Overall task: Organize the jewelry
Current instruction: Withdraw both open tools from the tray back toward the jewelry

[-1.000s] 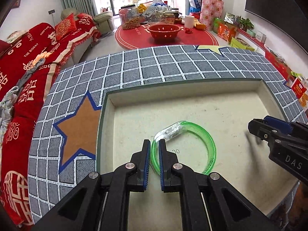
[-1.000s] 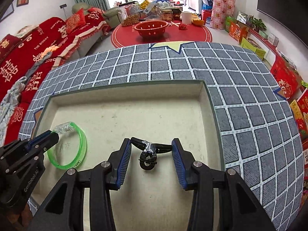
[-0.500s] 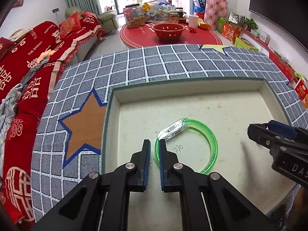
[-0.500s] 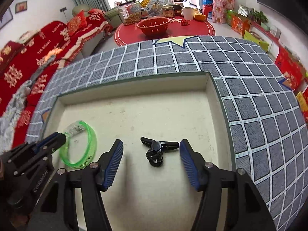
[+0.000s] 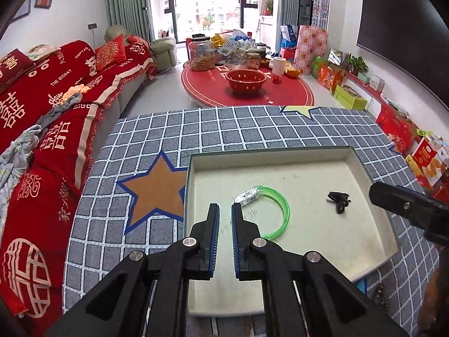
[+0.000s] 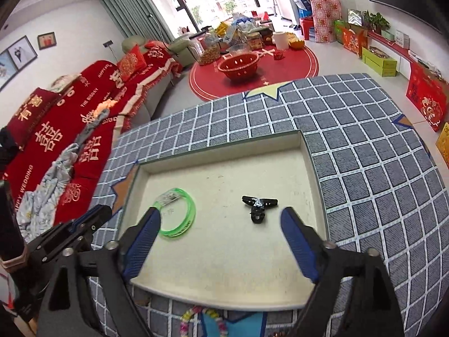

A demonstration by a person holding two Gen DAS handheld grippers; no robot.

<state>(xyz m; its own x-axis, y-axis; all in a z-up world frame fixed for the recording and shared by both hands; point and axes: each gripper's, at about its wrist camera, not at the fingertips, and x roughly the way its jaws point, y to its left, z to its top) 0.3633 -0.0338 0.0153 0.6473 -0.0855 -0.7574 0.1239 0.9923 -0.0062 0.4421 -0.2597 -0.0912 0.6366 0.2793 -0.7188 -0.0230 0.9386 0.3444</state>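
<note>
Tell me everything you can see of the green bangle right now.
The green bangle is a translucent, plastic-looking ring with a clear, silvery block set into its far-left part. It lies flat on the cream floor of the tray, left of the small black piece. Nothing grips it: the left claw is nearly closed and empty just beside it, and the right claw stands wide open.

Red sofa (image 5: 56, 90) at left; red colander (image 5: 246, 79) on round red table (image 5: 291, 95); dark TV (image 5: 398, 28) at right.
</note>
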